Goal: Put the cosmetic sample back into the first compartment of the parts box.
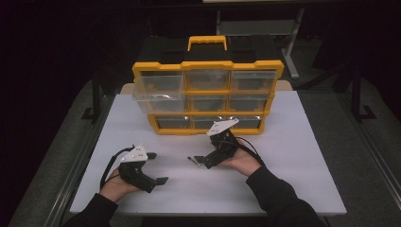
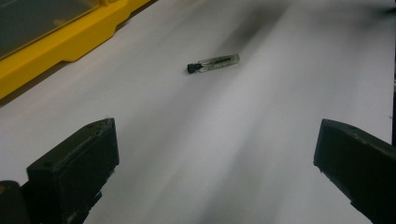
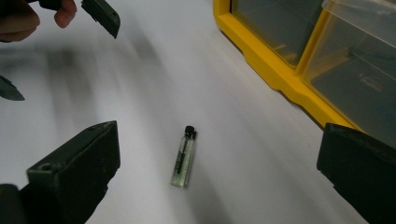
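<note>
while the high view shows the right gripper (image 1: 197,160) with jaws wide over a small vial (image 1: 191,159) on the white table (image 1: 293,156), the left gripper (image 1: 158,168) also spread, the round glass could roll off a skewed pinch. in the left gripper view the clear, black-capped vial (image 2: 214,63) lies well ahead near the yellow plastic organizer (image 2: 56,46). in the right gripper view it lies between the open jaws, smooth and slim (image 3: 184,157).
</note>
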